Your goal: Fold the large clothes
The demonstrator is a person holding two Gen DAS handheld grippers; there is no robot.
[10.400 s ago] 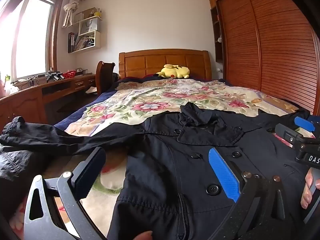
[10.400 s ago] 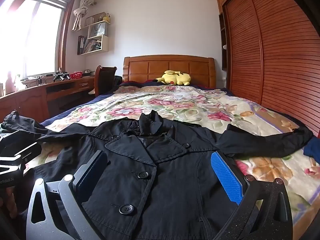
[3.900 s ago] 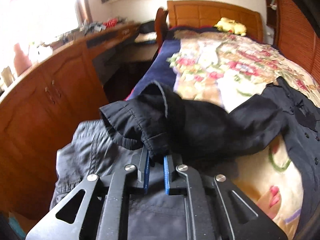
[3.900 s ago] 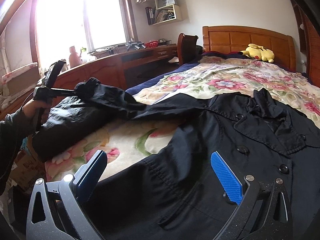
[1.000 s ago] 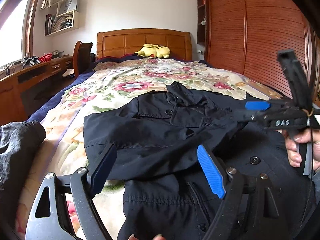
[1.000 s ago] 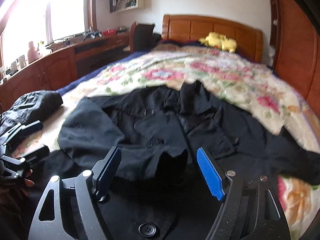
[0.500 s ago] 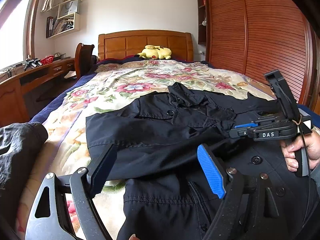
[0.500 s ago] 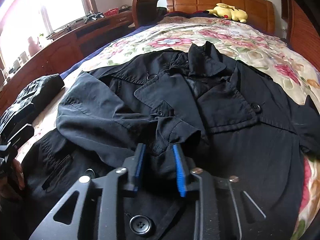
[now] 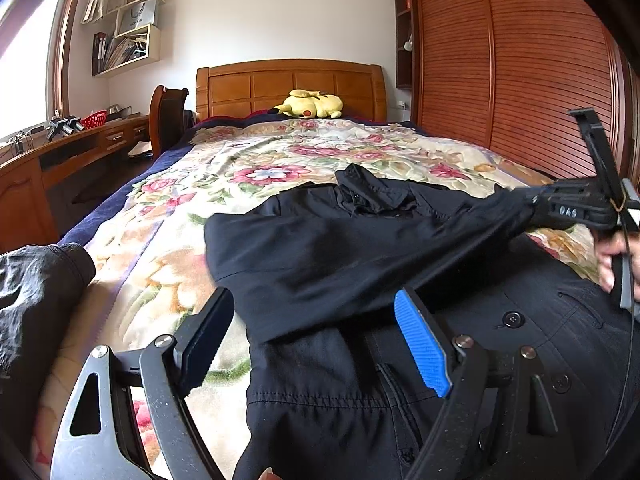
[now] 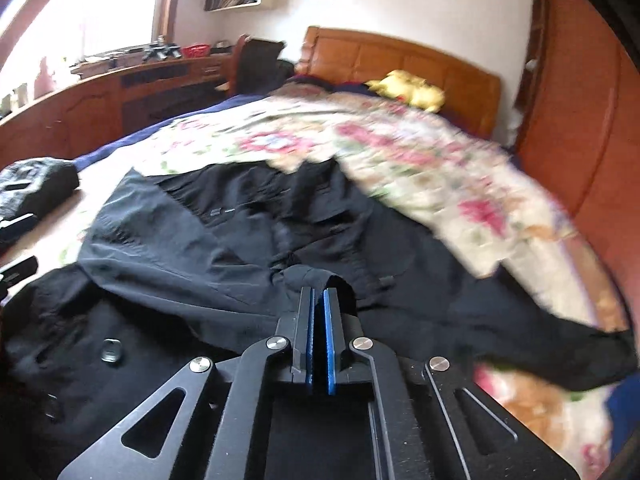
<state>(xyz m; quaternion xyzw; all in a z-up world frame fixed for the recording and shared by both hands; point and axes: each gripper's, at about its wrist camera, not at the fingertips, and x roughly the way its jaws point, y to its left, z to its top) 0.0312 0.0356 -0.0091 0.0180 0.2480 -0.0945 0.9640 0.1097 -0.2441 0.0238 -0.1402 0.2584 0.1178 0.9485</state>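
The left gripper [image 9: 316, 344] hangs wide open over the coat's [image 9: 340, 360] hem, holding nothing. The right gripper [image 10: 319, 300] has just been closing and now pinches the cuff [image 10: 316, 276] of the sleeve [image 9: 360, 264], which is folded across the coat's chest. The coat lies flat on the bed [image 9: 248, 160]. A yellow plush [image 9: 310, 105] rests by the headboard [image 9: 288, 86].

My right gripper [image 10: 319, 304] has just been closing, and its jaws now pinch the black coat's sleeve cuff [image 10: 316, 276]. My left gripper [image 9: 316, 340] hangs with jaws wide apart, nothing between them. My right hand [image 9: 614, 258] grips its handle.
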